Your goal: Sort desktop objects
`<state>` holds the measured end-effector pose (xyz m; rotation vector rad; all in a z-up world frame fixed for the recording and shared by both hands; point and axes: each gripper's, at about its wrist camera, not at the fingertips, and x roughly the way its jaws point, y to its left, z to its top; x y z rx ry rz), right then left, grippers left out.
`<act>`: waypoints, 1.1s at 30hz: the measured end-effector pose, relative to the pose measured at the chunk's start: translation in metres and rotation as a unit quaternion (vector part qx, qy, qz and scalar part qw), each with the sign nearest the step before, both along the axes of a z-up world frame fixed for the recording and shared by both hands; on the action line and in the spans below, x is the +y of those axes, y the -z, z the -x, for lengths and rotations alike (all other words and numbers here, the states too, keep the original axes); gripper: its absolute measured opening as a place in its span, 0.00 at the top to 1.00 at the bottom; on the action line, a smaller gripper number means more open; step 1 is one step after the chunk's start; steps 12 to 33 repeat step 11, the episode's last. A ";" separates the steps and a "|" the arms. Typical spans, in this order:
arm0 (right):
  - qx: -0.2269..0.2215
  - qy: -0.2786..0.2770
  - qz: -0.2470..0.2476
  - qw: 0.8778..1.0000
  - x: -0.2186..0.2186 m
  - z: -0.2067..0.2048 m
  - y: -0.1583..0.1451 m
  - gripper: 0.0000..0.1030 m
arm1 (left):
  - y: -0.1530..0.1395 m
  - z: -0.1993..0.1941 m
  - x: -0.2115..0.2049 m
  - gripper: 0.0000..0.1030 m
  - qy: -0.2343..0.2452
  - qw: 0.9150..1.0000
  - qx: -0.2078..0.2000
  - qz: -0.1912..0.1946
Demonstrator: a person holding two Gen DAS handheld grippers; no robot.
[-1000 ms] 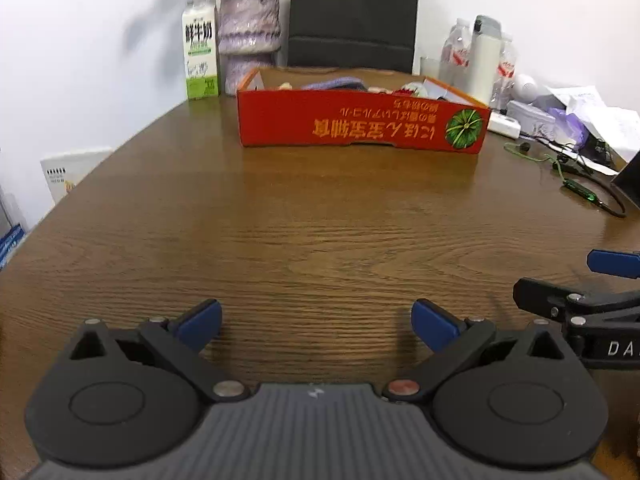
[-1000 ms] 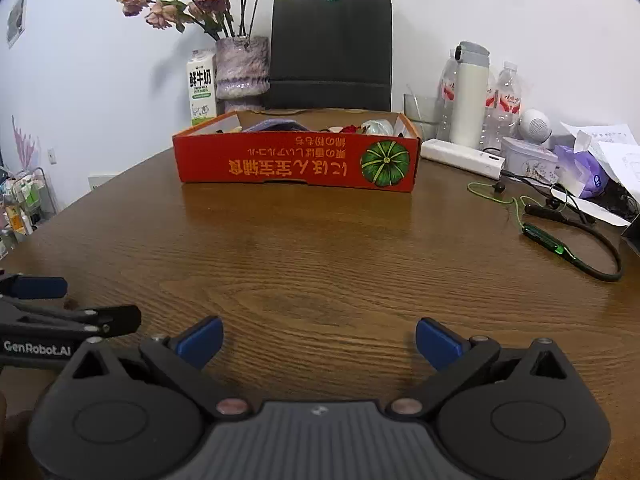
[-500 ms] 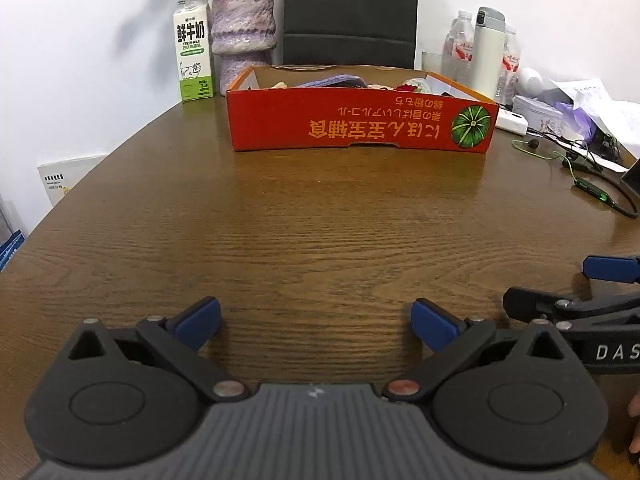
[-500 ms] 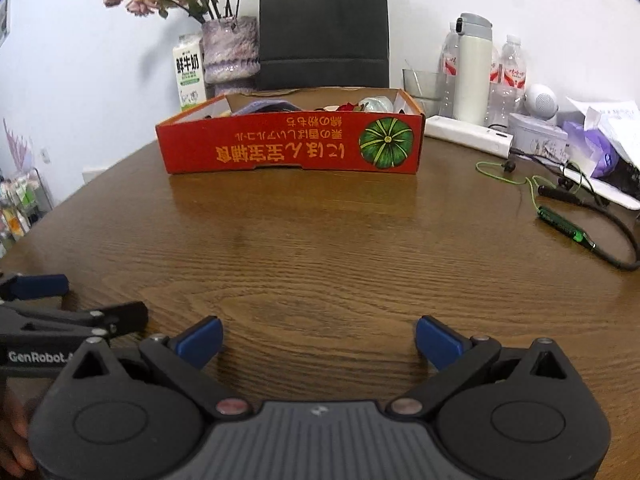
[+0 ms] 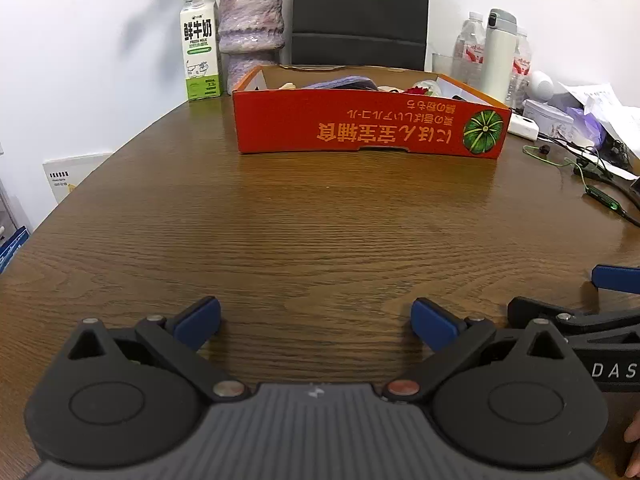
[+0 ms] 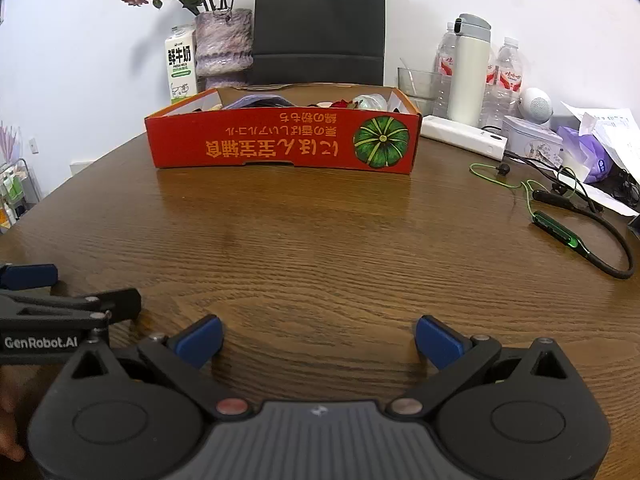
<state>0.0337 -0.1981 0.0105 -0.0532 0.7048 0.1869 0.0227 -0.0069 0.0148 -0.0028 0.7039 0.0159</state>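
Observation:
A red cardboard box (image 5: 368,130) (image 6: 280,142) with a green pumpkin print stands at the far middle of the brown wooden table (image 5: 320,232). Inside it lie a purple cloth (image 5: 344,82), a red flower and other small items, mostly hidden by the front wall. My left gripper (image 5: 316,320) hovers low over bare wood near the front edge, open and empty. My right gripper (image 6: 318,338) is beside it, also open and empty. Each gripper shows at the edge of the other's view.
Behind the box stand a milk carton (image 5: 200,64), a purple vase (image 6: 224,46) with dried flowers and a black paper bag (image 6: 320,24). At the right are a white flask (image 6: 468,72), water bottles, a white power strip (image 6: 464,136), a green-cabled neckband earphone (image 6: 560,232) and papers.
Both grippers have tilted and shifted slightly, so the box sits lower and a bit closer in view. Their fingers stay open and nothing was picked up.

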 end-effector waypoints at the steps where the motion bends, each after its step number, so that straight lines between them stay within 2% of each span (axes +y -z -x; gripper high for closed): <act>1: 0.000 -0.003 0.001 1.000 0.001 -0.001 0.000 0.00 | 0.000 0.000 0.000 0.00 -0.004 1.000 0.000 0.000; 11: 0.000 -0.004 -0.001 1.000 0.007 -0.003 0.000 0.00 | 0.000 -0.001 0.002 0.00 -0.021 1.000 0.000 -0.001; 33: 0.000 -0.004 -0.001 1.000 0.007 -0.003 0.000 0.00 | 0.000 -0.001 0.002 0.00 -0.021 1.000 0.000 -0.001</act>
